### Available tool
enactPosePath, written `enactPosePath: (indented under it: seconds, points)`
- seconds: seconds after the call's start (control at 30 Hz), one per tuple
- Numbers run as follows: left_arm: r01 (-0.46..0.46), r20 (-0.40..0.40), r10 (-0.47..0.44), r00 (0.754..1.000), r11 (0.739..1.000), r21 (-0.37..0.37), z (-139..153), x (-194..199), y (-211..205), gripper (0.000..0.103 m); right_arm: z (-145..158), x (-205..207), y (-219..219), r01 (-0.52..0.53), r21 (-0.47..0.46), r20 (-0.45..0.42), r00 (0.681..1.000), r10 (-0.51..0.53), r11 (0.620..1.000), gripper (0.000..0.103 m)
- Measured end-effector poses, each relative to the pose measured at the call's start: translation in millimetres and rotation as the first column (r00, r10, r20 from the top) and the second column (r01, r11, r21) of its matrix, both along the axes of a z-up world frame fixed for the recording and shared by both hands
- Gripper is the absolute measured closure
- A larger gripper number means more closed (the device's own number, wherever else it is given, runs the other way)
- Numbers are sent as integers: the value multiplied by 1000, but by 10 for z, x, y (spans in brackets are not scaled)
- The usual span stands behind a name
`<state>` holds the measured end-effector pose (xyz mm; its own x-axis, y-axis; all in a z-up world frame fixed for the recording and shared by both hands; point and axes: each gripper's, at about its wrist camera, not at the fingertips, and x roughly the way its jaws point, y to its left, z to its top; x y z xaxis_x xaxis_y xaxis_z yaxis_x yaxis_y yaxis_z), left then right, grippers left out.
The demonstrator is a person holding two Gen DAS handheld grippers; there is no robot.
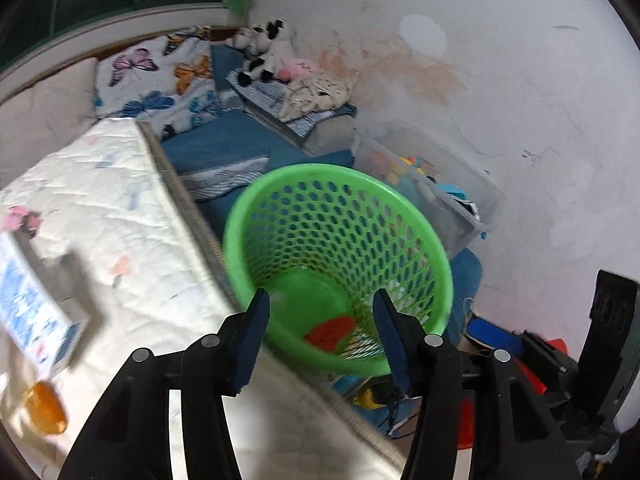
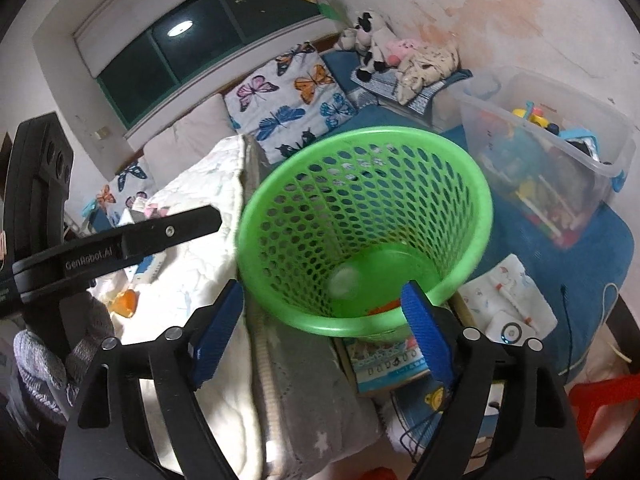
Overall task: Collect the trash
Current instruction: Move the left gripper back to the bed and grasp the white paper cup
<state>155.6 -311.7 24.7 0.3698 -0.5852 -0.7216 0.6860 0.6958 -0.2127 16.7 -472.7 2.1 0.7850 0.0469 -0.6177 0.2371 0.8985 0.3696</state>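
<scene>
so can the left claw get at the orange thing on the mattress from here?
Probably yes. The left claw is open and empty, and the orange item lies uncovered on the mattress, off to its left; it would need to swing away from the basket.

One green perforated waste basket [image 2: 360, 184], holding two items: one red scrap [image 1: 332, 332] and one pale round object [image 2: 344, 282]. One clear plastic storage bin [image 2: 560, 152] of toys. One butterfly-print pillow [image 2: 288, 100]. One black-and-white plush cow [image 2: 370, 46] and one pink plush toy [image 2: 404, 46]. One orange object [image 2: 126, 302] and one blue-and-white box [image 1: 32, 312] on the quilted mattress [image 1: 120, 208]. Two sets of tongs: left [image 1: 320, 336], right [image 2: 324, 332], each with two blue-padded fingers.
</scene>
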Motion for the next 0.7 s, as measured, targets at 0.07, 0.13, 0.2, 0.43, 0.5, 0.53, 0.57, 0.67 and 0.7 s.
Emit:
enactPosePath:
  seconds: [0.07, 0.13, 0.2, 0.43, 0.5, 0.53, 0.57, 0.67, 0.7]
  points:
    - [-39, 32, 39, 999, 999, 10, 42, -80, 171, 41, 38, 5, 77, -19, -4, 15, 1000, 19, 1000, 18]
    - [-84, 54, 83, 995, 996, 22, 66, -159, 365, 40, 67, 29, 153, -37, -5, 24, 999, 37, 999, 14]
    - [-124, 60, 122, 991, 992, 27, 69, -219, 547, 40, 82, 46, 251, -57, -6, 28, 998, 57, 998, 13]
    - [-322, 63, 319, 946, 946, 43, 90, -320, 1276, 36, 126, 169, 547, -130, 0, 37, 991, 130, 992, 12]
    - [-391, 56, 388, 920, 919, 47, 97, -337, 1509, 34, 131, 206, 605, -149, -1, 38, 988, 149, 989, 12]
    - [-414, 50, 412, 910, 909, 46, 97, -348, 1587, 34, 137, 236, 652, -164, -4, 38, 986, 164, 987, 12]
    - [-457, 35, 456, 889, 888, 45, 100, -343, 1722, 34, 141, 253, 690, -172, -6, 37, 984, 172, 985, 12]
    - [-546, 19, 546, 838, 836, 50, 96, -356, 1997, 33, 139, 299, 805, -203, -8, 37, 978, 203, 979, 12]
    - [-578, 13, 578, 816, 815, 52, 82, -361, 2083, 33, 133, 300, 837, -209, -9, 37, 977, 209, 978, 11]
